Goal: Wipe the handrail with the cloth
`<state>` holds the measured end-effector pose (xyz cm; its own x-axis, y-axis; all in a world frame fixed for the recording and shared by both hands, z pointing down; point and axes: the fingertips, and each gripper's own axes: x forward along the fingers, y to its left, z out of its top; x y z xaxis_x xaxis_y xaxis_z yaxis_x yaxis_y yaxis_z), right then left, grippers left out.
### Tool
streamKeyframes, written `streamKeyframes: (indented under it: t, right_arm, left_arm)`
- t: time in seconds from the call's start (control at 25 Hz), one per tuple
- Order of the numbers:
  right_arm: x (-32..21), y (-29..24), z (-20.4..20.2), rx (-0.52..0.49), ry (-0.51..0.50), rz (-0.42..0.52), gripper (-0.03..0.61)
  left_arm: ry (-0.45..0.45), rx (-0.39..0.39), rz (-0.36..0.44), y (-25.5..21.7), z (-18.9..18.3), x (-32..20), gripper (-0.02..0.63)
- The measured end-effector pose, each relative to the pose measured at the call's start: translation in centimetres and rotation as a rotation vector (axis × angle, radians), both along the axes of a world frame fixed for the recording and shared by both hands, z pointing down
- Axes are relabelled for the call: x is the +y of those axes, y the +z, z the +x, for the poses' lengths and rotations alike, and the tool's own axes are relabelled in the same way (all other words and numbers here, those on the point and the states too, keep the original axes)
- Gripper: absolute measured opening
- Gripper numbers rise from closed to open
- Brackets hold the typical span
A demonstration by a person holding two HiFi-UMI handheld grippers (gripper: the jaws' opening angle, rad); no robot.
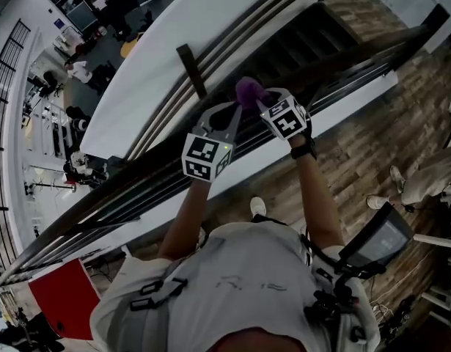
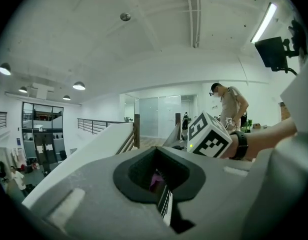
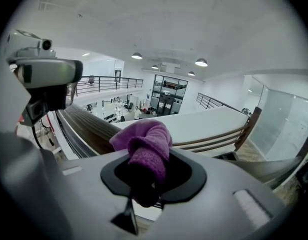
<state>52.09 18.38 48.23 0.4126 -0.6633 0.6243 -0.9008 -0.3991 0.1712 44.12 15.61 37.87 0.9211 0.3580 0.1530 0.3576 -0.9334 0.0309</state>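
Note:
A purple cloth [image 1: 248,92] is bunched up just above the dark wooden handrail [image 1: 122,178], which runs diagonally across the head view. My right gripper [image 1: 263,103] is shut on this cloth. In the right gripper view the cloth [image 3: 146,146] bulges out of the jaw recess, with the handrail [image 3: 88,126] stretching away to the left behind it. My left gripper [image 1: 236,110] points at the cloth from the lower left, its tip right beside it. In the left gripper view only a sliver of purple [image 2: 156,179] shows in the dark recess; the jaws themselves are hidden.
Beyond the rail a staircase [image 1: 298,42] descends beside a white sloped wall [image 1: 152,72], with an open hall far below at left. A wood floor [image 1: 372,145] lies on my side. Another person [image 2: 231,106] stands behind. A monitor [image 1: 379,240] sits at lower right.

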Motion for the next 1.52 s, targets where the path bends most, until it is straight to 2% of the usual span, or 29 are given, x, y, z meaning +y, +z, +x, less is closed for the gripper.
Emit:
streamKeyframes:
  t: [0.28,0.48,0.72,0.88,0.96,1.04,1.2,1.36,1.52]
  right_arm:
    - [9.5,0.4,9.7,0.016,0.174,0.034,0.100]
    - [14.2,-0.4,16.6,0.044,0.298,0.063,0.100]
    - [17.6,0.0,23.7,0.111,0.469,0.052,0.100]
    - [20.1,-1.0,25.6,0.193,0.612,-0.007,0.098]
    - [20.6,-1.6,25.5,0.194,0.674,-0.025,0.097]
    - [19.3,-1.7,23.8,0.174,0.652,-0.016,0.098]
    - [9.1,-1.2,15.2,0.144,0.355,0.054,0.100]
    - [-5.2,-1.8,0.9,0.117,0.055,0.124,0.100]
    - [-19.5,-2.9,-13.9,0.100,-0.265,0.168,0.101]
  left_arm:
    - [0.091,-0.013,-0.016,1.6,2.9,7.4,0.002]
    - [0.108,-0.034,0.028,2.5,4.4,9.6,0.002]
    - [0.059,-0.071,0.041,3.5,3.5,6.3,0.002]
    - [-0.026,-0.071,0.022,3.2,0.6,2.2,0.002]
    - [-0.087,-0.062,0.004,2.8,-1.3,-0.1,0.001]
    - [-0.154,-0.052,-0.009,2.6,-3.6,-2.4,0.002]
    - [-0.295,-0.053,-0.040,2.4,-9.0,-8.5,0.002]
    - [-0.418,-0.057,-0.051,2.1,-15.4,-15.8,0.002]
    - [-0.631,-0.060,-0.060,2.1,-24.5,-24.1,0.002]
